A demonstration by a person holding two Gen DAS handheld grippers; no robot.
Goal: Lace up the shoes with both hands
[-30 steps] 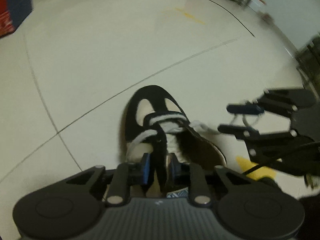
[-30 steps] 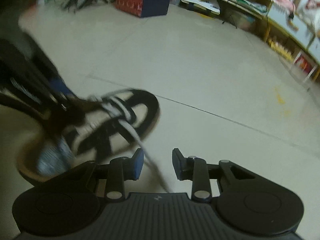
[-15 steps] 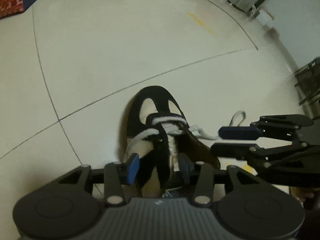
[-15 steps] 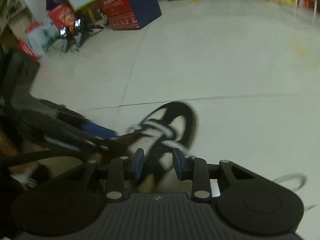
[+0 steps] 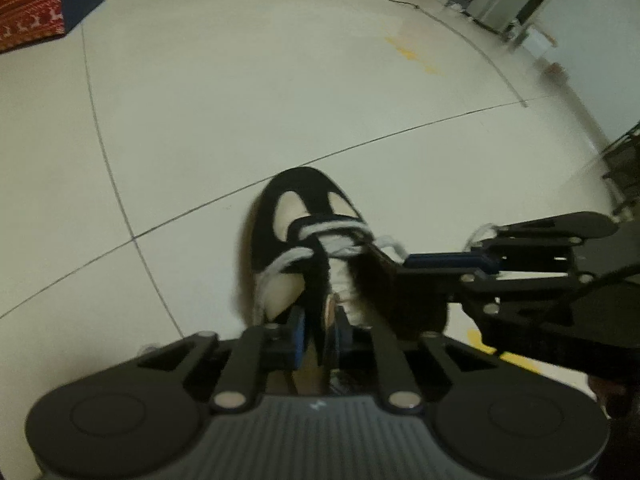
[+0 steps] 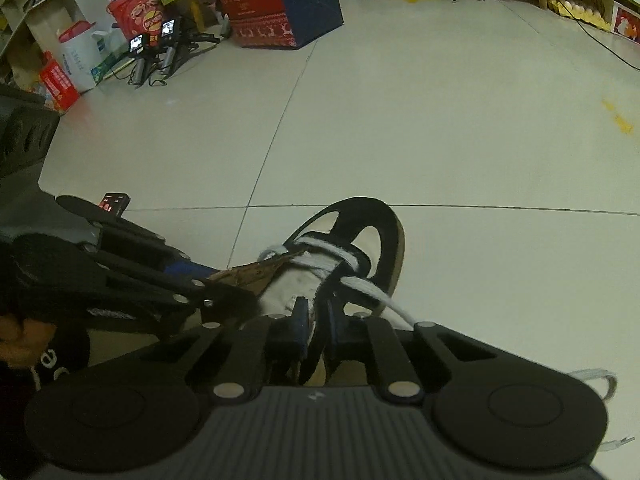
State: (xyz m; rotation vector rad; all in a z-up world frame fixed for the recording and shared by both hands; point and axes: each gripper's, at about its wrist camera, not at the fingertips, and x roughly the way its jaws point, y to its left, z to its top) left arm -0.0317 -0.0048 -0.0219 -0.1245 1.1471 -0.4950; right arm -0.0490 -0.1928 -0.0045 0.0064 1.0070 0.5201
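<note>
Pinching black tongue strap of shoe [image 5: 304,220] on floor [image 5: 240,100]: left gripper [image 5: 318,332] fingers narrow, clamped on it. Right gripper [image 6: 318,322] fingers likewise narrow on a dark strip, w/ white lace [image 6: 376,292] running beside. Lace soft, limp, prob. slips; take hold near its end. Upper floppy, shoe light.
</note>
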